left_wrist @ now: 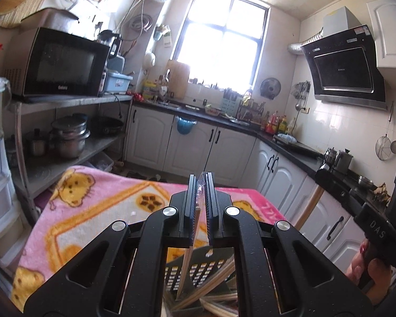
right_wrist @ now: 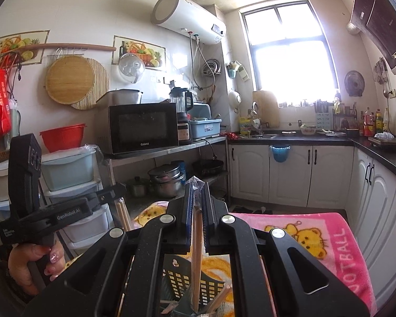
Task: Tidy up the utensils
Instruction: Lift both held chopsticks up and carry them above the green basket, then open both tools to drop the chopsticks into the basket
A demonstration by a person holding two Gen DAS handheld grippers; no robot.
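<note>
My left gripper (left_wrist: 200, 185) is shut on a plastic-wrapped pair of wooden chopsticks (left_wrist: 191, 248) that hangs down toward a black slotted utensil basket (left_wrist: 198, 272) with other chopsticks in it. My right gripper (right_wrist: 197, 192) is shut on another wrapped pair of chopsticks (right_wrist: 196, 251), whose lower end reaches into the same basket (right_wrist: 179, 277). The left gripper also shows at the left of the right wrist view (right_wrist: 118, 189), holding its chopsticks (right_wrist: 122, 215). The right gripper's handle shows at the right edge of the left wrist view (left_wrist: 380, 235).
The basket stands on a table under a pink cartoon blanket (left_wrist: 92, 206). A metal shelf with a microwave (left_wrist: 58, 63) and pots (left_wrist: 68, 137) stands at the left. White cabinets and a dark counter (left_wrist: 290, 148) run behind and to the right.
</note>
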